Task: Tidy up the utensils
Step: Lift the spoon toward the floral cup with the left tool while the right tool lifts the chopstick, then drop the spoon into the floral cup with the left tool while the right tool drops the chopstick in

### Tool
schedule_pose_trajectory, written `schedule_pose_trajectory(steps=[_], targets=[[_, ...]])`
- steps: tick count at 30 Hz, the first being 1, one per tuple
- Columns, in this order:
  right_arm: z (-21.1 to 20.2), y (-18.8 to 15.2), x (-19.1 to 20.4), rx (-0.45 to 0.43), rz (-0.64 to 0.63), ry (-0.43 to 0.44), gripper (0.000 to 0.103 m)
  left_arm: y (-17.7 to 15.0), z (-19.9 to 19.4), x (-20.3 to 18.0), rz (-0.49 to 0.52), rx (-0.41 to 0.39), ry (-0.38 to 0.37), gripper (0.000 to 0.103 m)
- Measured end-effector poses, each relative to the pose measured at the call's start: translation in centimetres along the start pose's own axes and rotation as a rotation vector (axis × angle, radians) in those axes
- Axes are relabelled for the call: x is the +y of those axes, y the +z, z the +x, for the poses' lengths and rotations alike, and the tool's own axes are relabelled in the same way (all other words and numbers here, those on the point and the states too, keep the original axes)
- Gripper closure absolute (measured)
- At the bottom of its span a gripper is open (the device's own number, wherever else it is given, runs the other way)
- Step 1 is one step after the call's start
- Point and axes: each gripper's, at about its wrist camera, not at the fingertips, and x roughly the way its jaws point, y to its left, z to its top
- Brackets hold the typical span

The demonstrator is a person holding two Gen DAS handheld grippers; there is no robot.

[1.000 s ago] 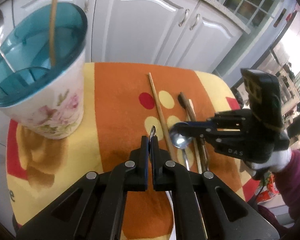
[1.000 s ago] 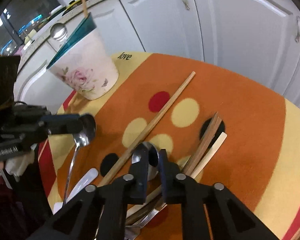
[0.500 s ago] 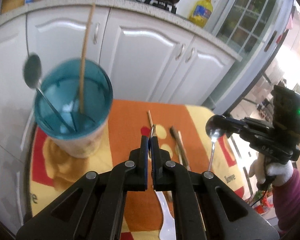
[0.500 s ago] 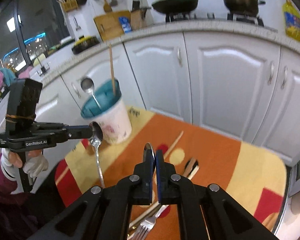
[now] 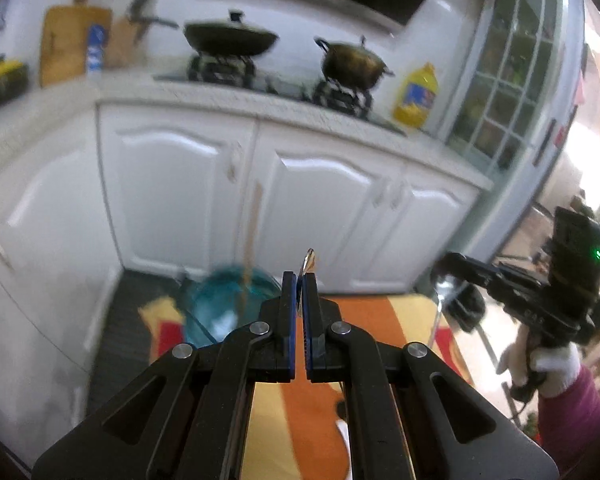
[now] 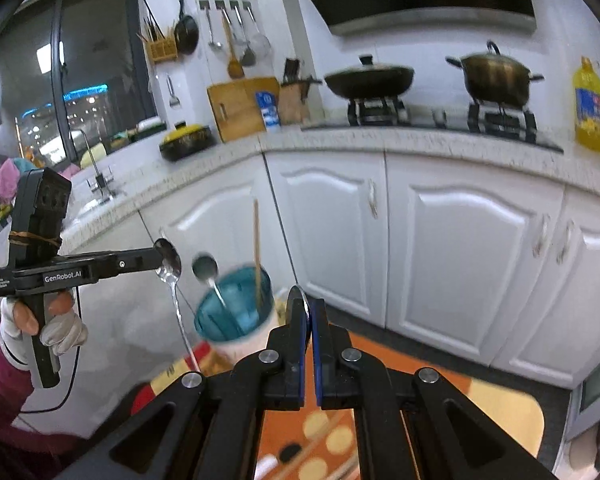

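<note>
right wrist: left gripper [image 6: 156, 261] clamps spoon [image 6: 171, 271] beside holder [image 6: 236, 316].

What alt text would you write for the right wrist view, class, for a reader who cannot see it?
Two tongs each hold a spoon by its bowl: the right tongs in the foreground, the left tongs at left with its spoon hanging handle-down beside a teal-rimmed utensil cup, before white kitchen cabinets.
</note>
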Motion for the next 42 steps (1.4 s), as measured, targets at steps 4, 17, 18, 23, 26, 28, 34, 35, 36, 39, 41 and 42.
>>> schedule_pose_trajectory(steps=[4, 17, 18, 23, 26, 28, 34, 35, 36, 39, 41, 42], targets=[[2.2, 2.6, 1.9, -0.026, -0.028, -0.023, 0.101, 2.5, -0.5, 1.8, 0.002, -0.048, 0.079, 0.102], [11.8, 5.6, 5.3, -0.029, -0.170, -0.186, 0.101, 4.9, 4.3, 6.1, 0.038, -0.103, 0.325, 0.102], [12.7, 5.3, 5.4, -0.021, -0.184, -0.196, 0.101, 4.7, 4.9, 6.1, 0.045, -0.099, 0.335, 0.102], [15.8, 3.4, 5.4, 0.041, -0.186, -0.177, 0.101, 2.9, 7.8, 6.3, 0.069, -0.055, 0.357, 0.102], [17.0, 1.8, 5.6, 0.085, -0.194, -0.154, 0.100, 1.8, 9.1, 6.2, 0.075, -0.023, 0.344, 0.102], [17.4, 0.9, 5.7, 0.111, -0.201, -0.139, 0.100, 1.2, 9.8, 6.1, 0.078, -0.003, 0.334, 0.102], [17.7, -0.1, 4.8, 0.174, -0.117, -0.024, 0.097, 0.3, 11.1, 5.7, 0.059, 0.041, 0.308, 0.101], [17.7, -0.2, 4.4, 0.189, -0.085, 0.009, 0.095, 0.3, 11.1, 5.7, 0.051, 0.046, 0.300, 0.101], [17.5, -0.3, 4.2, 0.189, -0.066, 0.023, 0.092, 0.3, 11.1, 5.7, 0.047, 0.047, 0.295, 0.101], [16.7, -0.5, 3.5, 0.172, -0.021, 0.053, 0.087, 0.2, 10.7, 5.5, 0.045, 0.044, 0.289, 0.097], [16.2, -0.5, 3.3, 0.170, 0.001, 0.062, 0.087, 0.2, 10.3, 5.4, 0.039, 0.046, 0.284, 0.091], [16.0, -0.5, 3.2, 0.169, 0.007, 0.060, 0.087, 0.2, 10.0, 5.3, 0.033, 0.045, 0.277, 0.085]])
